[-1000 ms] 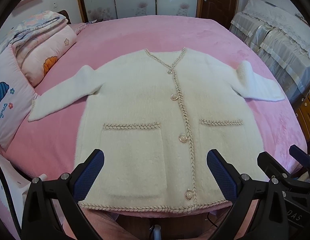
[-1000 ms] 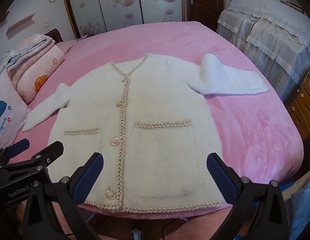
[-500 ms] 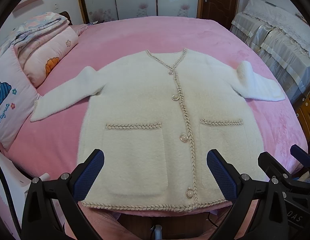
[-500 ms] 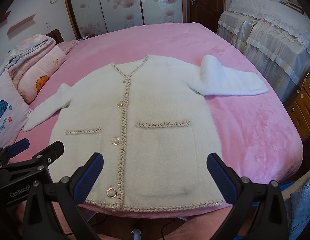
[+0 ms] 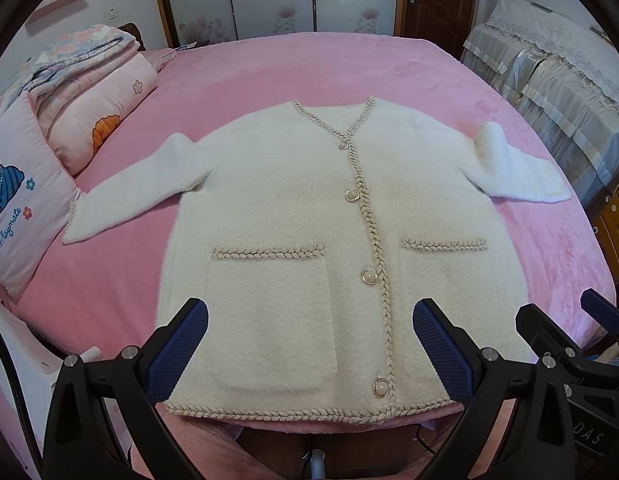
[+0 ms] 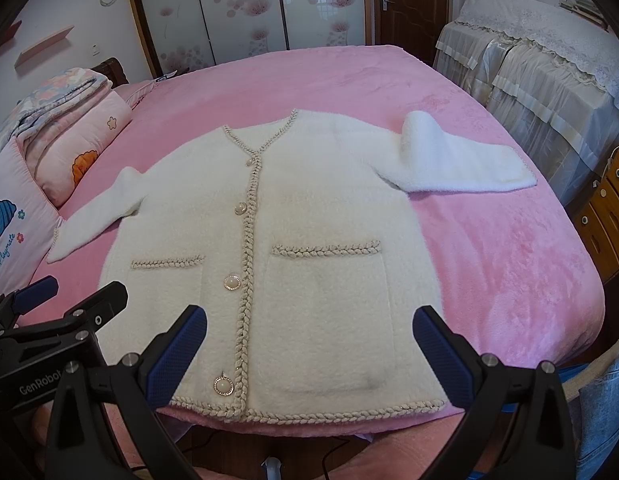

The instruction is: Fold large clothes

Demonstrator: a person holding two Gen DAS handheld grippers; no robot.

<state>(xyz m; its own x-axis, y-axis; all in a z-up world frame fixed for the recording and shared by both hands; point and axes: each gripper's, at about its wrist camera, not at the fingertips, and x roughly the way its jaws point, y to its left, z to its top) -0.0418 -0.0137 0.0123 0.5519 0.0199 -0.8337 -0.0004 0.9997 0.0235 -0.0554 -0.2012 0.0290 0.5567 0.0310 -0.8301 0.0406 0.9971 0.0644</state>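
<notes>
Flat cardigan (image 5: 301,216), hem at bed (image 5: 309,64) edge; both grippers' jaws spread, empty.

fuzzy cream knit cardigan (image 5: 293,216), glossy pearl buttons (image 5: 368,277), plush pink bedspread (image 5: 309,68)

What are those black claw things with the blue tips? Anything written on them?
Each is a hand-held black plastic clamp. The left gripper and right gripper each have two angled fingers faced with dark blue, cross-hatched rubber pads and fixed by silver bolts. White lettering reads "GenRobot" on one body; the other shows only "DAS". A thin dark cable runs below.
</notes>
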